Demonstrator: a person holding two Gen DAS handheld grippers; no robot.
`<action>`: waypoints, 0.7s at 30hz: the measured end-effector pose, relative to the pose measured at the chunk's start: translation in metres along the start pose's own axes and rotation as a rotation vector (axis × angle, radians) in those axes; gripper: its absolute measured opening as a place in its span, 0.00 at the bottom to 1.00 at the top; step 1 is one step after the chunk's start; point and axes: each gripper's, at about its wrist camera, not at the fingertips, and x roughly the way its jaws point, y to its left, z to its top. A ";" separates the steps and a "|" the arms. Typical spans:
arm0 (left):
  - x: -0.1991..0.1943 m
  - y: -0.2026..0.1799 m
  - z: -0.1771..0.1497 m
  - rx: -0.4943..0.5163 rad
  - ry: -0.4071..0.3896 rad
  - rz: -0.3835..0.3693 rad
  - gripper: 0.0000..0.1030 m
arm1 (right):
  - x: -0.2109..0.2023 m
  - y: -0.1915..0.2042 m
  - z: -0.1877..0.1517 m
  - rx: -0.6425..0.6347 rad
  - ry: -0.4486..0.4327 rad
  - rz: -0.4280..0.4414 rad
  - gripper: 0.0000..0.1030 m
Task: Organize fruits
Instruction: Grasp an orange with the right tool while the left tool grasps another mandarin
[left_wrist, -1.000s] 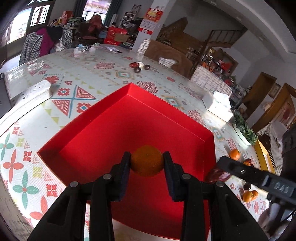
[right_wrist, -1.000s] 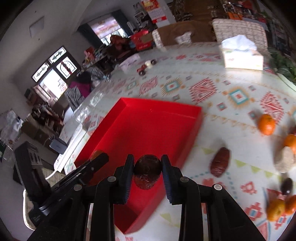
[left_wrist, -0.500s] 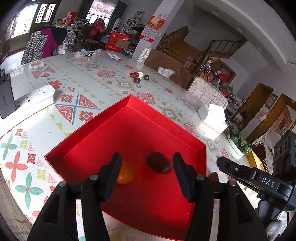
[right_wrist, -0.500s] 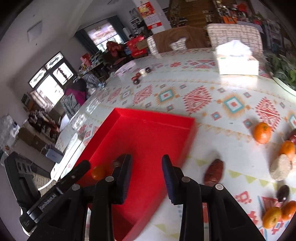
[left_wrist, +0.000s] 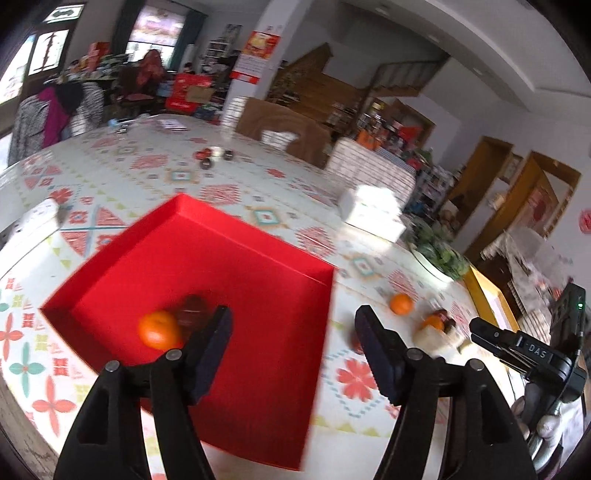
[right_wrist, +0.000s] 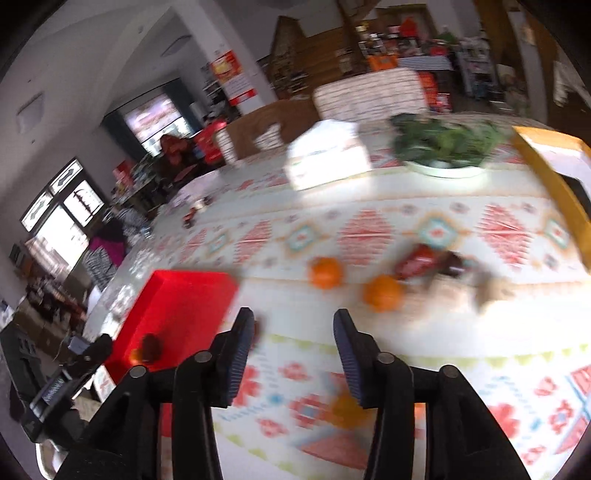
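- Left wrist view: left hand-held gripper (left_wrist: 293, 334) has just been opening; jaws stand wide apart with nothing between them.
- The orange (left_wrist: 159, 329) and a dark round fruit (left_wrist: 191, 309) lie touching inside the red tray (left_wrist: 258, 266), near its left corner. Those two look placed.
- More fruit waits on the counter (left_wrist: 155, 173) right of the tray: an orange (left_wrist: 401, 303), then a smeared cluster with a pale lump (left_wrist: 430, 338).
- Next pick, I'd say: keep the jaws wide, come down over one fruit alone, close at its middle; round fruit will roll if clipped off-centre.
- Hard to read: the cluster is blurred and partly behind the right finger; fruit count and types unclear. Right hand-held gripper (left_wrist: 480, 334) shows only as a black tip at the edge.
- Right wrist view: right hand-held gripper (right_wrist: 293, 341) has also just been opening; jaws part-open, empty, over bare counter, well short of the fruit.
- Two oranges (right_wrist: 325, 272) (right_wrist: 383, 291) sit ahead, apart from each other; the nearer one is the cleaner target.
- Behind them a reddish fruit (right_wrist: 415, 261) and dark one (right_wrist: 452, 261) touch; leave those until singled out.
- Heavy motion blur. An orange smear (right_wrist: 345, 404) under the right finger is partly hidden; the tray is cut by the left finger.
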 end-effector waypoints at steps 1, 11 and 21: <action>0.003 -0.008 -0.003 0.016 0.011 -0.013 0.67 | -0.002 -0.008 -0.002 0.007 0.004 -0.011 0.50; 0.031 -0.074 -0.038 0.154 0.145 -0.092 0.68 | -0.003 -0.058 -0.030 0.038 0.077 -0.041 0.50; 0.050 -0.103 -0.060 0.211 0.218 -0.098 0.68 | 0.017 -0.051 -0.049 -0.024 0.121 -0.057 0.38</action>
